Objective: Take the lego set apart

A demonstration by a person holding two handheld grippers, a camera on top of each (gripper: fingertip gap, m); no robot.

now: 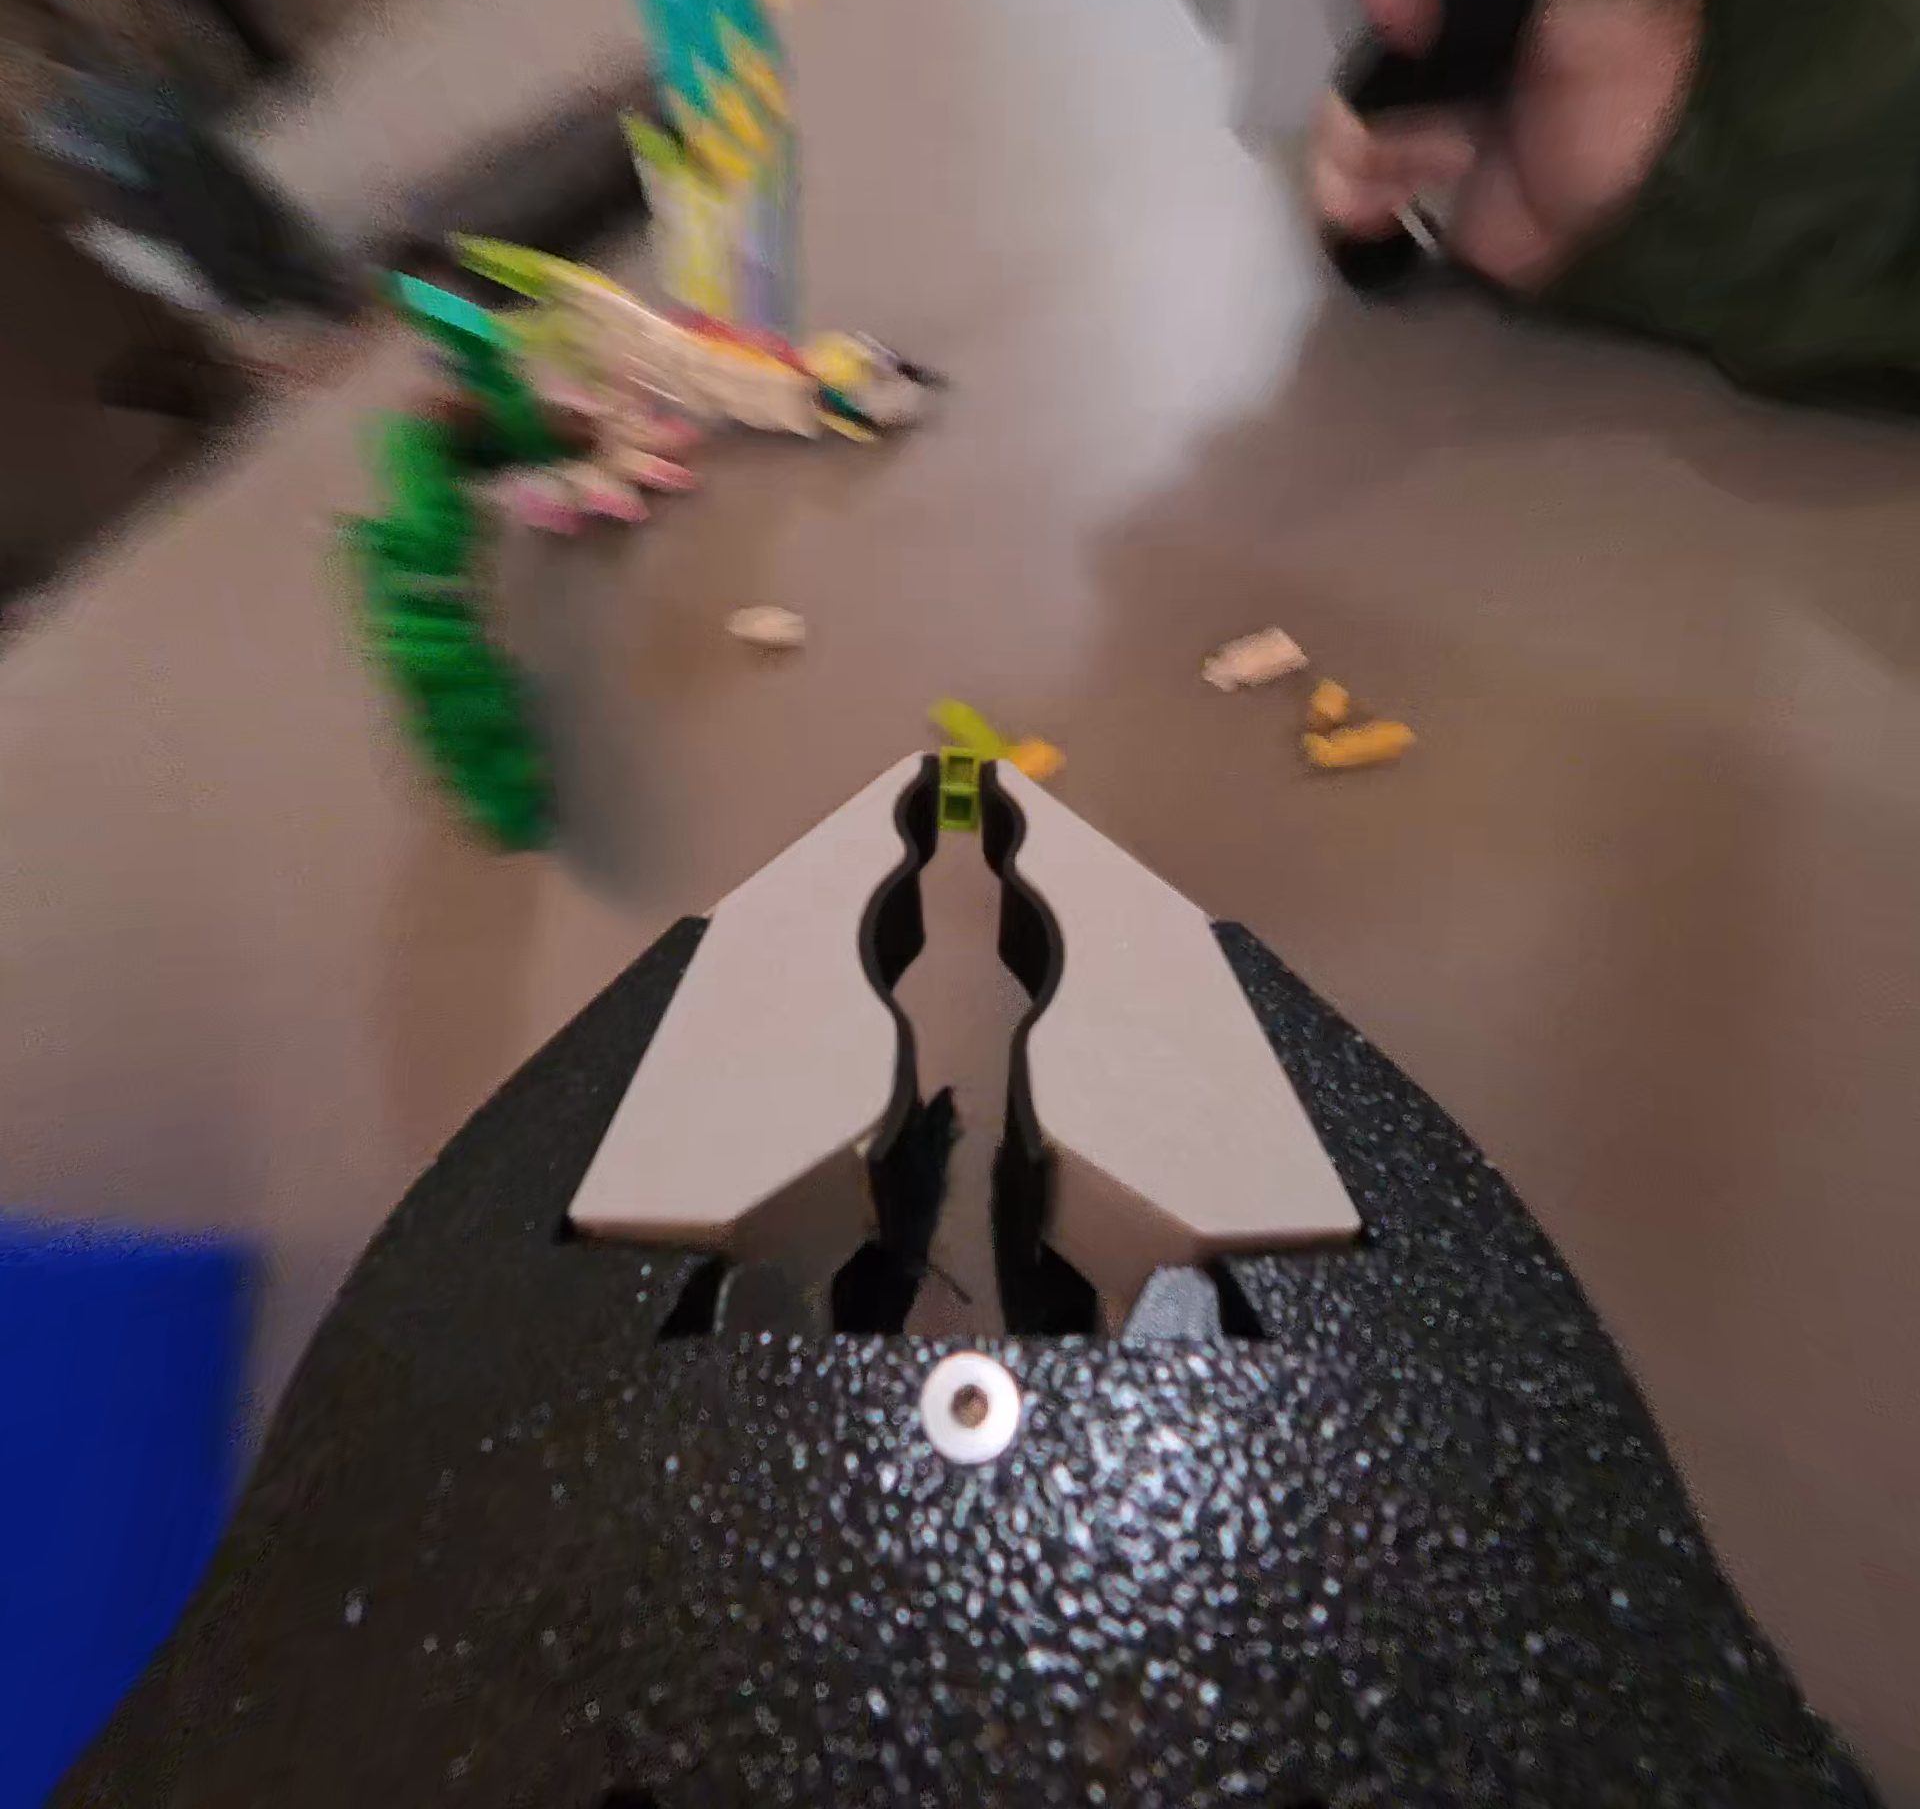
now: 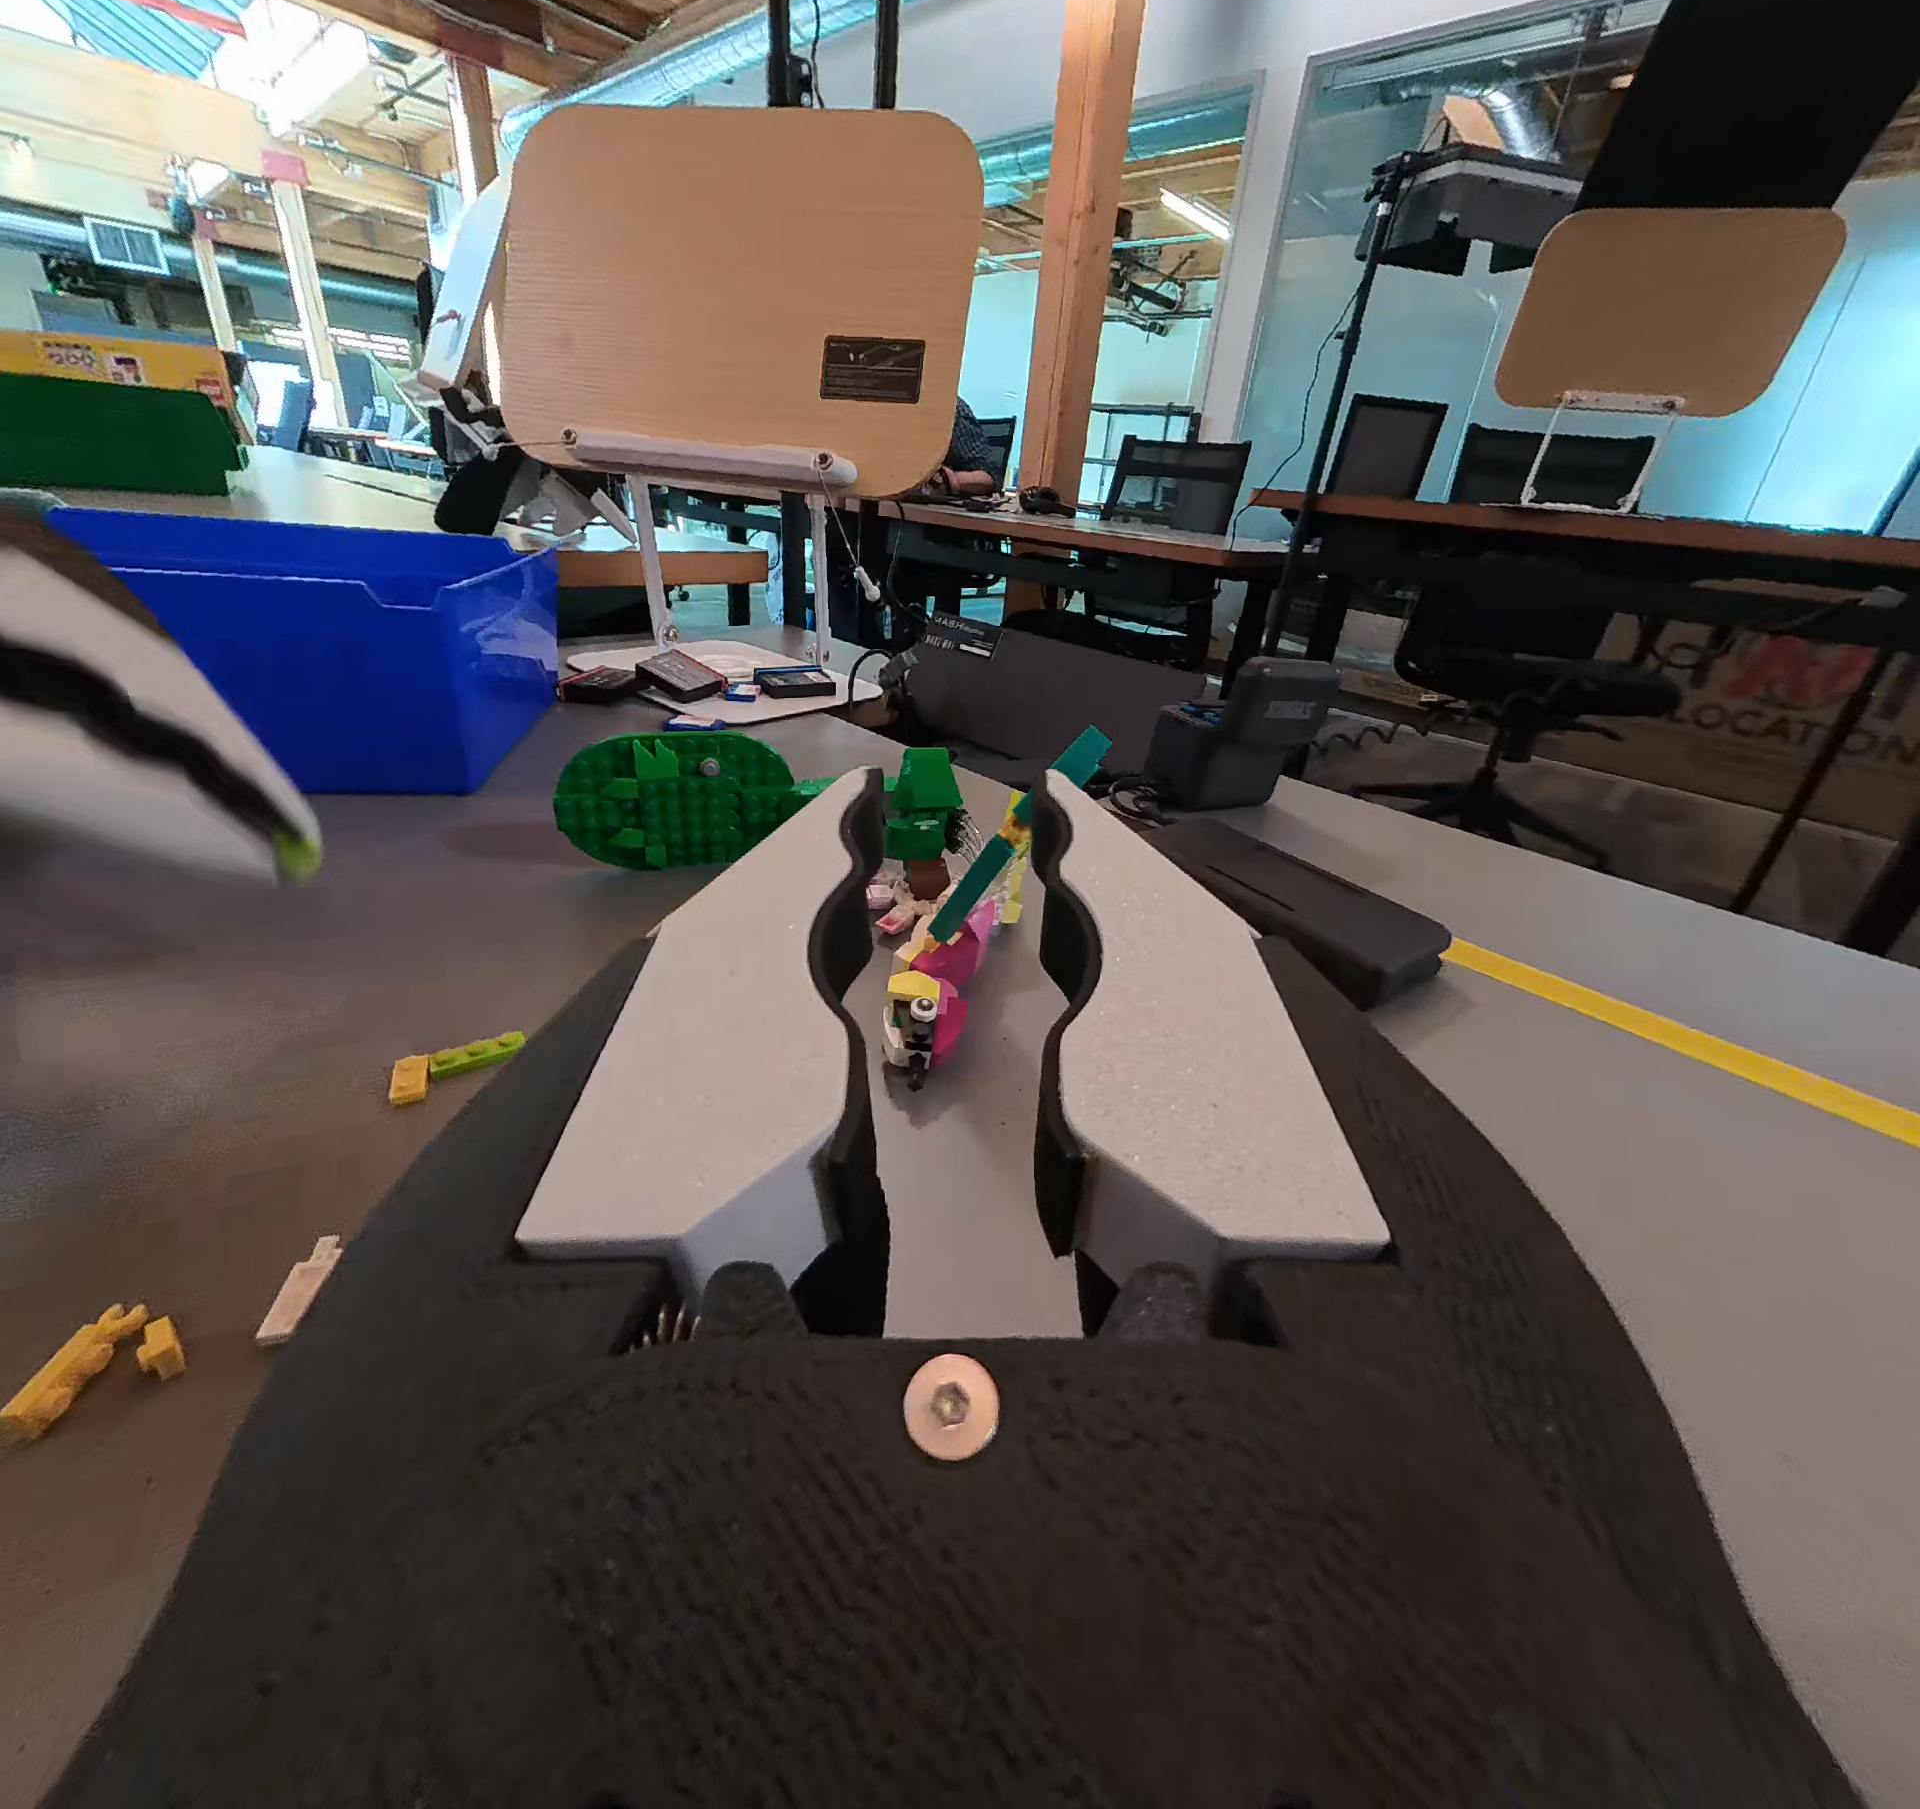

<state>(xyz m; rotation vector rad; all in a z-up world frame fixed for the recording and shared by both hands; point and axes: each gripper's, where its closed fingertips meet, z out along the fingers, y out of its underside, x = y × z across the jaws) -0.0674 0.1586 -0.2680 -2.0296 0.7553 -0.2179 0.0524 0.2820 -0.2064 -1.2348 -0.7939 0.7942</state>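
Observation:
My left gripper [image 1: 959, 772] is shut on a small lime green lego piece [image 1: 958, 791] at its tips, held above the grey table; the left wrist view is motion-blurred. It shows at the left of the right wrist view [image 2: 296, 850]. The lego set, a pink and yellow bird [image 2: 925, 1011] lying by a green oval base plate [image 2: 665, 798], shows blurred in the left wrist view [image 1: 707, 377]. My right gripper [image 2: 951, 803] is open and empty, low over the table, with the bird seen between its fingers.
Loose yellow, lime and white pieces lie on the table [image 2: 462, 1058] [image 2: 78, 1359] [image 2: 296, 1286] [image 1: 1351, 736]. A blue bin [image 2: 343, 647] stands at the back left. A wooden stand [image 2: 727, 305] and a black case [image 2: 1309, 907] stand behind. A person's hand [image 1: 1507, 118] holds the other gripper.

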